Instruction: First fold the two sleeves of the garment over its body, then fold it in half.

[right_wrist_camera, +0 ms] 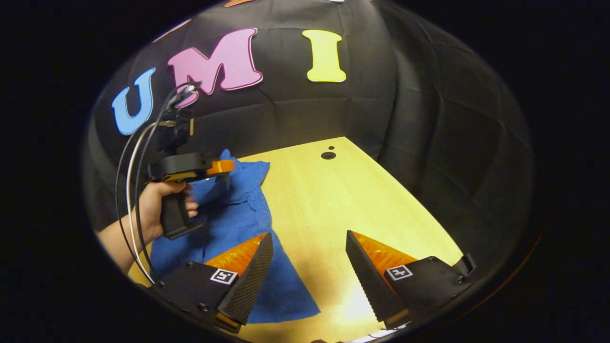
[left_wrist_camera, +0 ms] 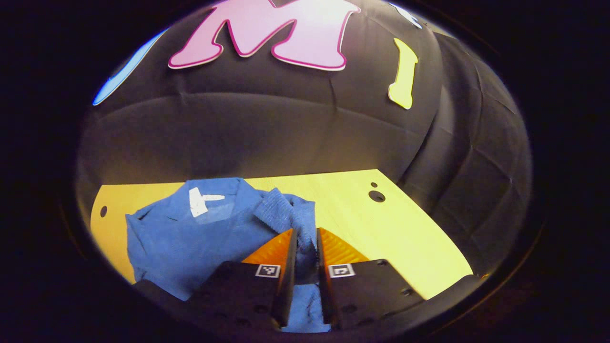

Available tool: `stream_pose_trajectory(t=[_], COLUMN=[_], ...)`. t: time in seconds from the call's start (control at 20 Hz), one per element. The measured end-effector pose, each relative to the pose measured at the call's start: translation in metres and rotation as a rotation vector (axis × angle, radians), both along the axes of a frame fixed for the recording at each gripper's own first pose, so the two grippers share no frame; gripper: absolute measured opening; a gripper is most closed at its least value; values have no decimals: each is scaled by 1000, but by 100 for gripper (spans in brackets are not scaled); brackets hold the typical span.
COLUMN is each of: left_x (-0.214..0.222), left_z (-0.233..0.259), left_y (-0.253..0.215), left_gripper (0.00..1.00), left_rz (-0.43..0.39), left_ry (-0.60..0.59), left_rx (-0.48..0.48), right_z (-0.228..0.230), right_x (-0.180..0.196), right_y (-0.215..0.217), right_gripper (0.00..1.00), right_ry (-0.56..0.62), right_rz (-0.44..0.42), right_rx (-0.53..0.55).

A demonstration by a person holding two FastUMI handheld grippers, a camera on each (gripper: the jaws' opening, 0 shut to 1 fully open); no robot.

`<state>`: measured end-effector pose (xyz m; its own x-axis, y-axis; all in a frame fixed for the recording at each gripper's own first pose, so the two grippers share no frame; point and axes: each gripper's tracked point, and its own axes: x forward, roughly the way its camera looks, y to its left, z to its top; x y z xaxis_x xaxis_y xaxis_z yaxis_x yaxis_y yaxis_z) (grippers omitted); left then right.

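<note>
On table (right_wrist_camera: pixel 333 200): one garment (left_wrist_camera: pixel 190 238) | left tool (left_wrist_camera: pixel 306 240) clamps sleeve (left_wrist_camera: pixel 286 209) | right tool (right_wrist_camera: pixel 309 259) spread wide

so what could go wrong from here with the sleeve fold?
1. The left gripper pinches only a thin bunch of the blue garment; it may slip out mid-fold.
2. The right gripper hangs open above the wooden table and holds nothing, so the body could drag along with the sleeve.
3. The cloth is already rumpled near the collar, so the fold may land crooked.
</note>
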<state>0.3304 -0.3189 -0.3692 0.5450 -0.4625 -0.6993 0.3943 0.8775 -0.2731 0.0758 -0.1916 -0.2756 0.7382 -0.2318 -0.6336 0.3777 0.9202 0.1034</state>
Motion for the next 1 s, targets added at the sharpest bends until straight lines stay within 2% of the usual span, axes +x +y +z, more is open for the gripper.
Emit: stream_pose_trajectory(t=[0.05,0.1,0.2,0.35,0.45,0.55,0.65,0.75,0.9,1.0], left_x=[-6,-9,-9,-22,-43,-82,-134,-193,-290,-338], left_z=[-2,-7,-1,17,35,49,56,51,36,23], left_y=[-7,-14,-8,21,59,105,156,215,297,343], left_gripper=[32,54,88,85,85,82,85,85,85,85], left_rz=[-4,-10,8,28,61,106,126,136,158,206], left_ry=[22,34,11,-33,-55,-42,-29,-2,133,220], left_rx=[-15,-29,-21,-19,-17,-22,2,105,249,312], right_z=[-2,-4,-10,-27,-40,-60,-84,-100,-115,-130], right_x=[1,1,3,7,1,-12,-33,-50,-81,-93], right_y=[1,3,5,22,32,40,50,56,64,58], right_gripper=[98,98,98,97,98,98,98,98,98,98], right_ry=[2,4,5,34,66,138,232,291,355,422], right_rz=[12,22,34,57,73,102,148,150,90,66], right_rx=[-1,3,25,49,61,48,37,65,134,129])
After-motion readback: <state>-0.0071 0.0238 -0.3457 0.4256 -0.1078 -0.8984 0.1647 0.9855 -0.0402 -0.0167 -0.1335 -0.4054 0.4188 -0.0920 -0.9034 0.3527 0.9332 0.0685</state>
